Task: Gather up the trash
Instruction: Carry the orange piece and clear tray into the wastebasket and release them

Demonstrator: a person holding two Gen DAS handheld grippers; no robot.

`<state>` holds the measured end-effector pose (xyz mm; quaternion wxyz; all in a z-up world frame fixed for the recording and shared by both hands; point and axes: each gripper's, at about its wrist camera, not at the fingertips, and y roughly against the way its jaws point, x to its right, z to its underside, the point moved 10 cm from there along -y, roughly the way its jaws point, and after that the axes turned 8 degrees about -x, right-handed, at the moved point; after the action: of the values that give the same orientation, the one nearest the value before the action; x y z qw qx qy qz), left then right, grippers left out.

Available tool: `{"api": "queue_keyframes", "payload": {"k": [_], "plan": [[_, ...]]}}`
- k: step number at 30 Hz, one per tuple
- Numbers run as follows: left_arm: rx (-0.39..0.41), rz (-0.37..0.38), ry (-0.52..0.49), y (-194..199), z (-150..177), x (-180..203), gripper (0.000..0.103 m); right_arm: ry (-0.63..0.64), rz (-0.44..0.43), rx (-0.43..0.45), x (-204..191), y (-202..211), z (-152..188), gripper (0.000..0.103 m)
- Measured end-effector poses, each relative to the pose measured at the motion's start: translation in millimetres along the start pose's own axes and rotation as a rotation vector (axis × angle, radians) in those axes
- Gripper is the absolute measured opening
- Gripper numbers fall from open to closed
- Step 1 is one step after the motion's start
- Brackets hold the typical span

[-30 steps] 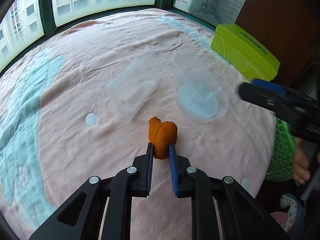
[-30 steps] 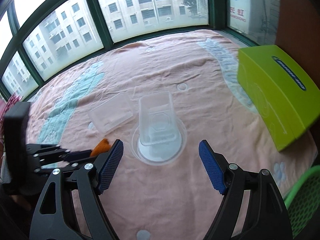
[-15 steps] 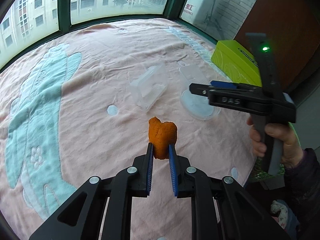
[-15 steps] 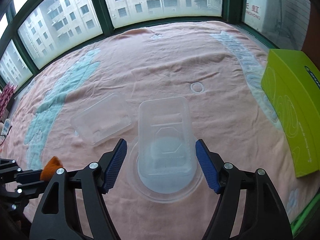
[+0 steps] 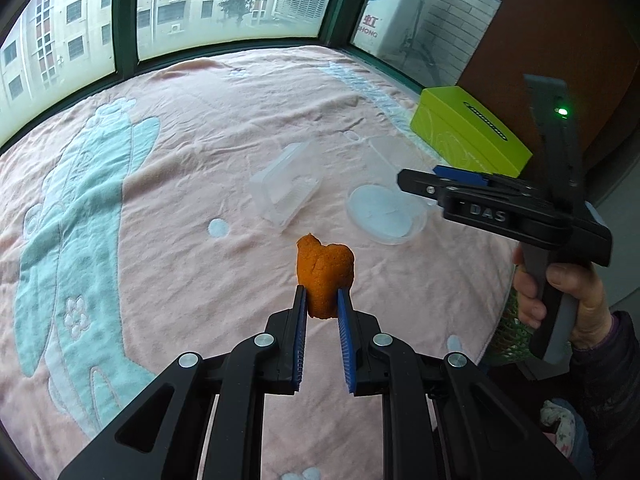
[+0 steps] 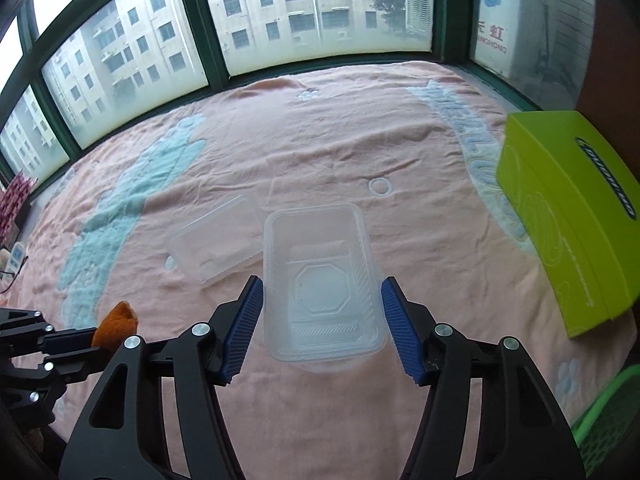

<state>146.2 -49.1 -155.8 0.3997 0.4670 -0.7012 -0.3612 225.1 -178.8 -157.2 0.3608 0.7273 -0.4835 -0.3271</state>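
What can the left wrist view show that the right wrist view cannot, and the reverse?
Only the left wrist view shows the person's hand holding the right gripper's handle, its green light, and the round clear plastic lid.

Only the right wrist view shows the right gripper from behind, its blue pads against both sides of the clear rectangular plastic tray, and the green mesh basket.

Both show the orange peel piece gripped by the left gripper, the upturned clear plastic box, the lime-green carton and the pink blanket.

Left gripper (image 5: 322,304) clamped tight (angled downward), right gripper (image 6: 322,328) just closing — fingers (image 6: 244,328) spread wide
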Motion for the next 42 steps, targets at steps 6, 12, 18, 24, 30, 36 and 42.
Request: {"api": "queue_keyframes", "payload": {"k": [6,12,18,24,30,36,42], "plan": [[0.010,0.015,-0.032,3,-2,22,0.015,-0.046,0.007,0.041,13,37,15,0.061],[0.010,0.036,-0.086,2,-4,56,0.015,-0.089,0.039,0.073,37,71,35,0.061],[0.002,0.067,-0.151,-2,-8,95,0.015,-0.167,0.087,0.096,73,102,59,0.061],[-0.011,0.099,-0.218,-8,-9,135,0.015,-0.259,0.143,0.109,117,129,91,0.061],[-0.023,0.126,-0.268,-12,-9,168,0.015,-0.328,0.209,0.109,157,151,123,0.061],[-0.020,0.145,-0.323,-11,-11,199,0.015,-0.415,0.261,0.111,197,170,156,0.061],[-0.025,0.164,-0.374,-12,-12,231,0.015,-0.468,0.316,0.102,229,183,181,0.061]]}}
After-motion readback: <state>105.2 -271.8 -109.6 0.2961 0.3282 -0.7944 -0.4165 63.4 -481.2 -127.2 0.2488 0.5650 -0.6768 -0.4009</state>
